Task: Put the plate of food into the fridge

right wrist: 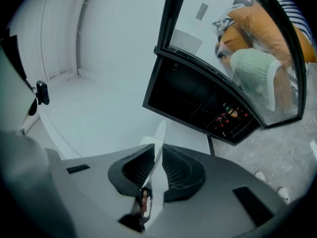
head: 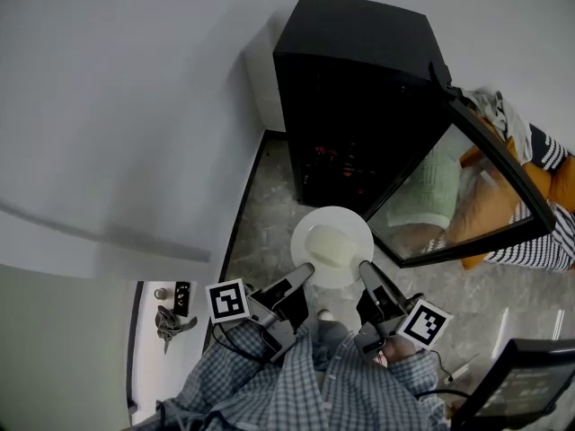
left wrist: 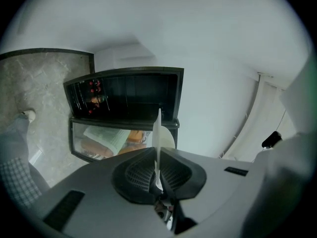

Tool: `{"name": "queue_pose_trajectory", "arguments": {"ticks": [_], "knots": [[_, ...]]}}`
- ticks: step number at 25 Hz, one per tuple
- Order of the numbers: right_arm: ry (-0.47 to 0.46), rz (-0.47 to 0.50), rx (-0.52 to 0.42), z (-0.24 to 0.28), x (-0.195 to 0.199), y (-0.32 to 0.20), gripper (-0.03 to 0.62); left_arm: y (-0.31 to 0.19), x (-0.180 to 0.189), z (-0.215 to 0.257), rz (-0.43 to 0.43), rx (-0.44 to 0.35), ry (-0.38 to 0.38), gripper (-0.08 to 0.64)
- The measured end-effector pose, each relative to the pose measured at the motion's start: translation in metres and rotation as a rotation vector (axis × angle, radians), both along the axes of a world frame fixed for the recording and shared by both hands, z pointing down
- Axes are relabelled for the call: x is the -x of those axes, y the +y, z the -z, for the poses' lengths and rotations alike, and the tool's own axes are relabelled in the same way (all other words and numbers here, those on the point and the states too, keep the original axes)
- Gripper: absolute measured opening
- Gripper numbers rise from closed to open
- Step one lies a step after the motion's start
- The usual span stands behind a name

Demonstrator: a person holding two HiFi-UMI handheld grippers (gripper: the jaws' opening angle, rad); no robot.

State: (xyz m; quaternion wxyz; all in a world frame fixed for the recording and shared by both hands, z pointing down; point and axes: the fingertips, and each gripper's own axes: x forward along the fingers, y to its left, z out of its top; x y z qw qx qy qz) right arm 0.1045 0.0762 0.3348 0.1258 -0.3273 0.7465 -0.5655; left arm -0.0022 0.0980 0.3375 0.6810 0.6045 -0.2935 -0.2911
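A white plate with a pale lump of food hangs level in front of a small black fridge whose glass door stands swung open to the right. My left gripper is shut on the plate's near left rim, my right gripper on its near right rim. In the left gripper view the plate shows edge-on between the pads, with the open fridge beyond. The right gripper view shows the same plate edge-on, clamped in the jaws, and the fridge ahead.
The fridge stands on a marbled grey floor against a white wall. Red-capped items sit on its dark shelves. The door glass mirrors a green and orange heap. A white ledge with small items lies lower left, a dark screen lower right.
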Motion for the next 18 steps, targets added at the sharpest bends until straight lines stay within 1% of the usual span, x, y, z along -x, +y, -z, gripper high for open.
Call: {"name": "queue_pose_trajectory", "arguments": {"ticks": [3,7,12,16,18], "knots": [[-0.001,-0.030,0.017,-0.004,0.000,-0.018,0.054,-0.021,0.000,-0.003,-0.036,0.007,-0.011,0.025],[0.010,-0.055,0.040,-0.010,0.005,-0.041,0.054,-0.048,0.005,-0.006,-0.062,0.012,-0.002,0.025],[0.018,-0.082,0.033,-0.010,0.011,-0.061,0.054,-0.070,0.011,-0.009,-0.084,0.020,0.020,0.025],[0.041,-0.097,0.010,-0.010,0.016,-0.078,0.054,-0.089,0.017,-0.011,-0.109,-0.003,0.020,0.025],[0.051,-0.105,0.015,-0.013,0.019,-0.086,0.054,-0.097,0.020,-0.013,-0.123,-0.008,0.017,0.025]]}}
